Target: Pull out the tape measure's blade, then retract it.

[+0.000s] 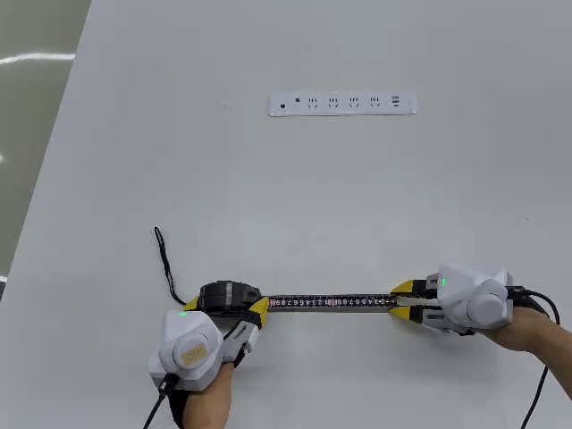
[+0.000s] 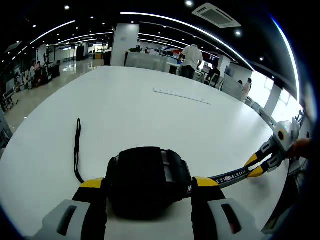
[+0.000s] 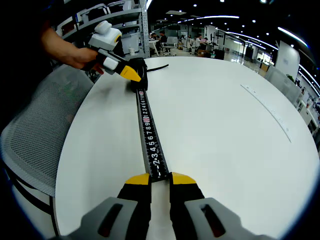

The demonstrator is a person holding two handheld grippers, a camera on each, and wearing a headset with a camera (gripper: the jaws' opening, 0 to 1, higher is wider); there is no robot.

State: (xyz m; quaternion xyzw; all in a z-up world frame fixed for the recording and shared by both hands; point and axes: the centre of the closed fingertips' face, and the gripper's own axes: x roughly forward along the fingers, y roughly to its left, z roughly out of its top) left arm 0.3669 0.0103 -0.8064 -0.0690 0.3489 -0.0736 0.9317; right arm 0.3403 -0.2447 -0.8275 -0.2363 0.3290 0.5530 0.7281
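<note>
Clamping the black tape measure case (image 1: 229,295) from both sides, the left gripper (image 1: 225,307) has its yellow-tipped jaws pressed on the case's flanks, holding it down on the white tabletop (image 1: 357,206) near the near edge, left of middle. In the left gripper view the case (image 2: 147,180) sits between that gripper's (image 2: 148,182) tips. The blade (image 1: 331,302) is drawn out to the right, lying flat and roughly parallel to the near edge, numbers up. The right gripper (image 1: 400,302) has narrow jaws pinched on the blade's free end; the right gripper view shows the blade (image 3: 150,135) entering between the tips of the right gripper (image 3: 160,179), low numbers nearest. Across the blade in that view, the left gripper (image 3: 127,72) is at the case (image 3: 140,75). A black strap (image 1: 165,264) trails from the case toward the far-left, loose on the tabletop. A white power strip (image 1: 343,104) lies well apart, toward the far edge. A grey mesh chair (image 3: 35,135) stands off the table's edge.
</note>
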